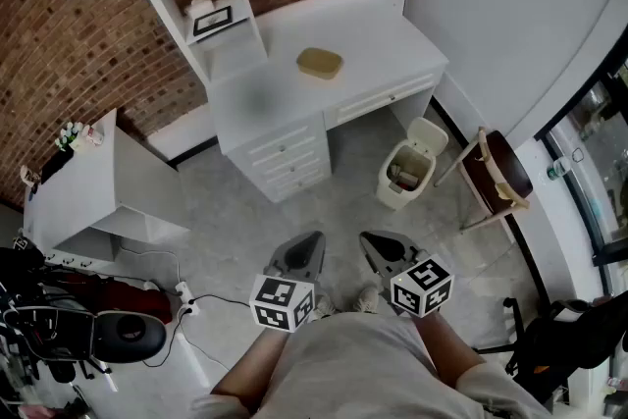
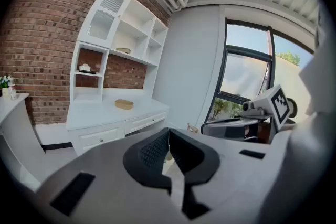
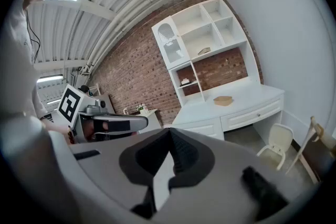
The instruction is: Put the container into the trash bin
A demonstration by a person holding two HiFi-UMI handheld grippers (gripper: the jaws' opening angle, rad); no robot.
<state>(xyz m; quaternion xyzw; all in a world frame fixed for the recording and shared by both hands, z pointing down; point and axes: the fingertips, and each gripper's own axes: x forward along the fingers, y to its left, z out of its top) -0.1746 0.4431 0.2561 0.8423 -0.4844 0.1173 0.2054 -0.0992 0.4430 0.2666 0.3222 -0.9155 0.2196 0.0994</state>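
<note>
Tan container (image 1: 319, 63), upper centre, looks light and stiff, so pinch its rim. Left gripper (image 1: 306, 245) and right gripper (image 1: 378, 245) sit closed, empty.

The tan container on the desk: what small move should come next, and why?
Probably a step toward the desk. The container lies on it, apparently well beyond the left tongs and right tongs, both shut and empty. The trash bin stands open on the floor beside the desk.
</note>
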